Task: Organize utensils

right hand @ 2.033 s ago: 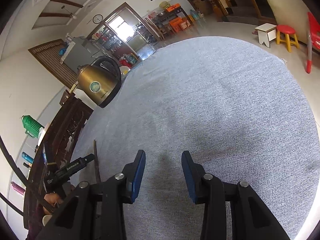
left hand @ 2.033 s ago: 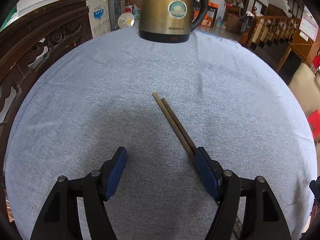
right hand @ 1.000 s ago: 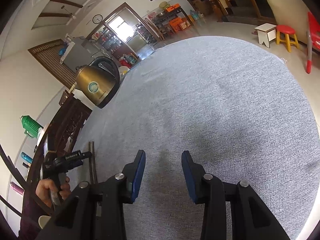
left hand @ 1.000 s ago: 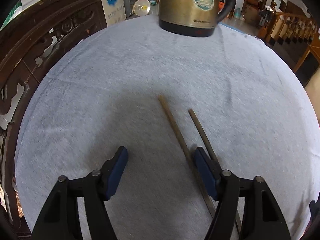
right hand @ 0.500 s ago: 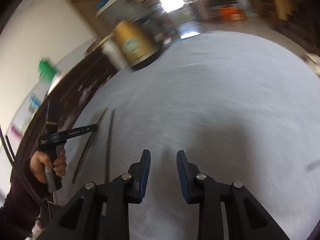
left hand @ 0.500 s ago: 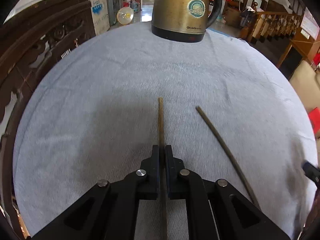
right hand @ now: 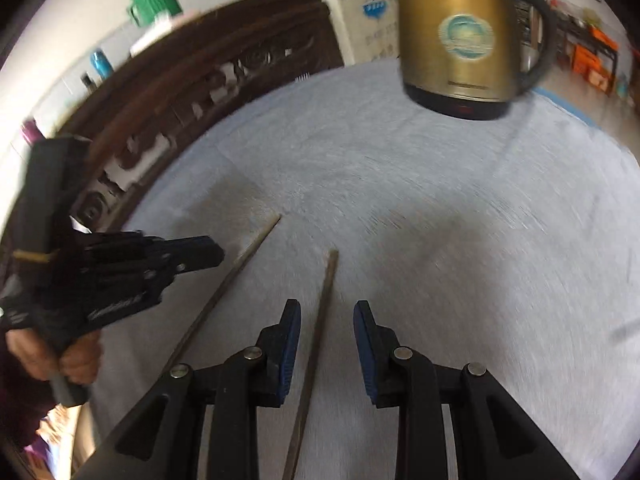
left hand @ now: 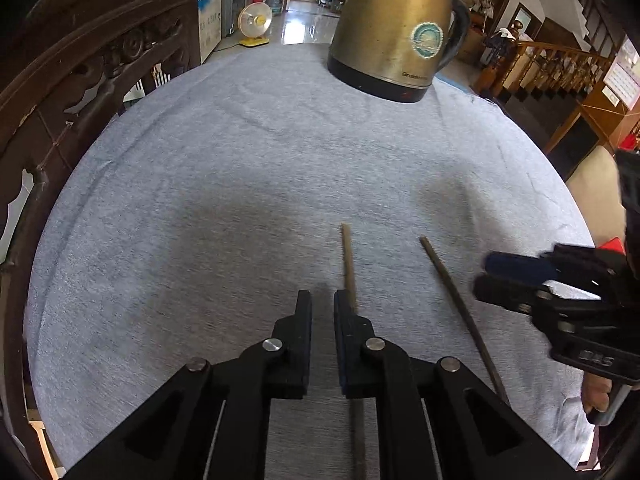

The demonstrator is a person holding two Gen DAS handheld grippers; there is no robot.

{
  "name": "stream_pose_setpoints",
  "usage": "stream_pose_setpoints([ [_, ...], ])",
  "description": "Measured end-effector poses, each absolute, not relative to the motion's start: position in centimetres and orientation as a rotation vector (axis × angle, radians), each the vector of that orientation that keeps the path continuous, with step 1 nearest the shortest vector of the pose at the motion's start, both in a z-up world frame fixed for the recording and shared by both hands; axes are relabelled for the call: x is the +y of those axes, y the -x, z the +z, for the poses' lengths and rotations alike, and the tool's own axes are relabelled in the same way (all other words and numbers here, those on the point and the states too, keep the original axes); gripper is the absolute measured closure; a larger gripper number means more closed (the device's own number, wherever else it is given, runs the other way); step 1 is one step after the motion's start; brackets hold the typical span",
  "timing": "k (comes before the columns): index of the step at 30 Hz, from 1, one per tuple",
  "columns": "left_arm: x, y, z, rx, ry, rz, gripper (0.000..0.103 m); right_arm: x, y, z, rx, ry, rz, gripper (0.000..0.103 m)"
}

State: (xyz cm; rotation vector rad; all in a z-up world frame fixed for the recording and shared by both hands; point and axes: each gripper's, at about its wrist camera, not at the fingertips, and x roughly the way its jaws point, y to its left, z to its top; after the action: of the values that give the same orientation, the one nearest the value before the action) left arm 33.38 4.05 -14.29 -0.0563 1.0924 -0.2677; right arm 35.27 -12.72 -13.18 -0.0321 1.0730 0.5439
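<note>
The step in hand seems to be the picking up of the two chopsticks, one for each tongs, so that they can be put together.

The left tongs [left hand: 322,300] point down at the table [left hand: 200,200]. Their jaws stand only a narrow gap apart and are opening a little, and nothing is between them. The first chopstick [left hand: 347,264] lies just to the right of this gap and passes under the right finger, so it is not gripped.

The right tongs [right hand: 326,312] are partly open. The second chopstick [right hand: 324,300] lies on the table between their jaws, nearer to the left pad, and I see no pad pressing on it.

A brass kettle [left hand: 392,32] stands far ahead of both tongs.

As I judge it, the right tongs next need to come lower and close on the second chopstick. The left tongs need to shift slightly right, to bring the first chopstick into the gap before they close.
</note>
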Motion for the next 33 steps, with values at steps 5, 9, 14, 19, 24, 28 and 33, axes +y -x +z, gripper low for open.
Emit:
stream_pose_setpoints([
  [5, 4.8, -34.3, -14.0, 1.091, 0.056, -0.256, 0.093, -9.0, -36.9, -14.8, 1.114, 0.192, 0.488, 0.072],
  [9, 4.8, -34.8, -13.8, 1.098, 0.063, -0.265, 0.083, -8.2, -36.3, -15.1, 1.064, 0.272, 0.452, 0.095],
  [14, 2.7, -35.9, -14.3, 1.116, 0.074, -0.294, 0.064, -10.6, -35.4, -15.3, 1.052, 0.233, 0.430, 0.097],
  [19, 0.2, -37.3, -15.5, 1.119, 0.021, -0.284, 0.059, -15.0, -34.0, -15.0, 1.041, 0.109, 0.381, 0.097],
  [24, -0.3, -37.4, -15.7, 1.115, -0.011, -0.267, 0.098, -20.8, -31.5, -13.4, 0.972, -0.049, 0.336, 0.097],
  [28, 0.7, -35.8, -14.5, 1.061, 0.028, -0.243, 0.098, -24.2, -28.8, -11.3, 0.888, -0.154, 0.291, 0.097],
  [33, 1.5, -31.6, -10.1, 0.925, 0.024, -0.247, 0.098, -27.1, -24.9, -8.2, 0.782, -0.246, 0.240, 0.097],
])
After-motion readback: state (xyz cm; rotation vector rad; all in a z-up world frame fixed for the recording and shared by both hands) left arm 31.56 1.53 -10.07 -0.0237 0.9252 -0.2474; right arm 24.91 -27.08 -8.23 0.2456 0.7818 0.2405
